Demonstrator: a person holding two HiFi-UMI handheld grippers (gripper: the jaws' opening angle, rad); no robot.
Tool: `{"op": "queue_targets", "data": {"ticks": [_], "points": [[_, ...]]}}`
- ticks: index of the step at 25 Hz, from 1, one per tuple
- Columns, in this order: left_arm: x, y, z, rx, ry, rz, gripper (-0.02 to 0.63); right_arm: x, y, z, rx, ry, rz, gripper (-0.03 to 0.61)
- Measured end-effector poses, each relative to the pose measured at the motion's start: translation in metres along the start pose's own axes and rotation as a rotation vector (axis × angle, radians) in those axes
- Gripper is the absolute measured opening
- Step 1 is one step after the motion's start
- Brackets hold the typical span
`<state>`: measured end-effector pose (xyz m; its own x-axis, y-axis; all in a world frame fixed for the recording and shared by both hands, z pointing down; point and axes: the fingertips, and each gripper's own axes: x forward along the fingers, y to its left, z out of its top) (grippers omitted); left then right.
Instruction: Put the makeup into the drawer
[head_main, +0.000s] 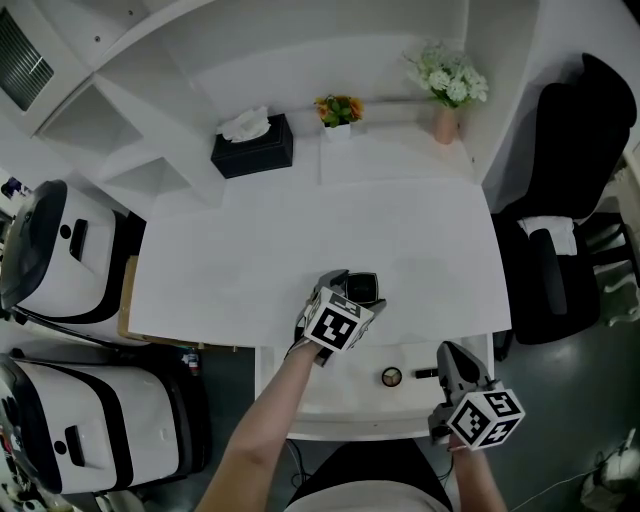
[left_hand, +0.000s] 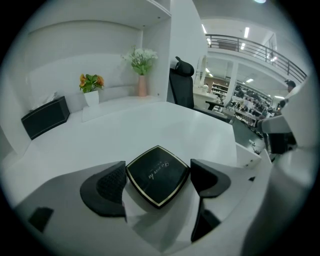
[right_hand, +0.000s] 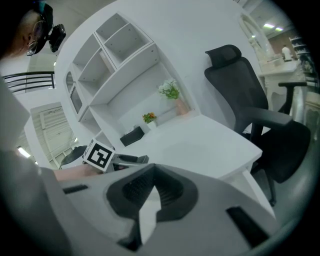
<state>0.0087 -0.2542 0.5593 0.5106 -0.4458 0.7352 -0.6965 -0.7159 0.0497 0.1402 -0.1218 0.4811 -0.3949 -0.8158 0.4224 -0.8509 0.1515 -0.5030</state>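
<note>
Makeup compact (left_hand: 156, 177) lies flat on the white surface (left_hand: 150, 125) near its front edge, between the left tongs (left_hand: 158, 171), wide open, not touching it. It looks light, stiff and glossy-slick, so take its flat sides, not corners. Right tongs (right_hand: 152, 192) closed, empty.

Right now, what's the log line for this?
left gripper: open around compact on desk | right gripper: shut, empty | drawer: open

Compact (left_hand: 157, 174): glossy black lid, thin gold metallic rim. Desk (left_hand: 130, 122): smooth matt white. Left gripper (left_hand: 158, 172) pads (left_hand: 111, 185): matt black, ribbed. Tissue box (head_main: 252, 150): matt black.
</note>
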Motion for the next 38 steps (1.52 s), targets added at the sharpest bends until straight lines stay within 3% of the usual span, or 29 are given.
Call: {"op": "queue_targets", "data": {"ticks": [17,38], "points": [[-0.044,-0.005,-0.011,0.017,-0.045,0.029,0.394,-0.005,0.018,-0.006,-0.021,0.009,0.033,0.002],[-0.122,-0.052,-0.098,-0.044,-0.027,0.048,0.391,-0.037,0.073,-0.037,-0.043,0.001,0.108,0.002]]}}
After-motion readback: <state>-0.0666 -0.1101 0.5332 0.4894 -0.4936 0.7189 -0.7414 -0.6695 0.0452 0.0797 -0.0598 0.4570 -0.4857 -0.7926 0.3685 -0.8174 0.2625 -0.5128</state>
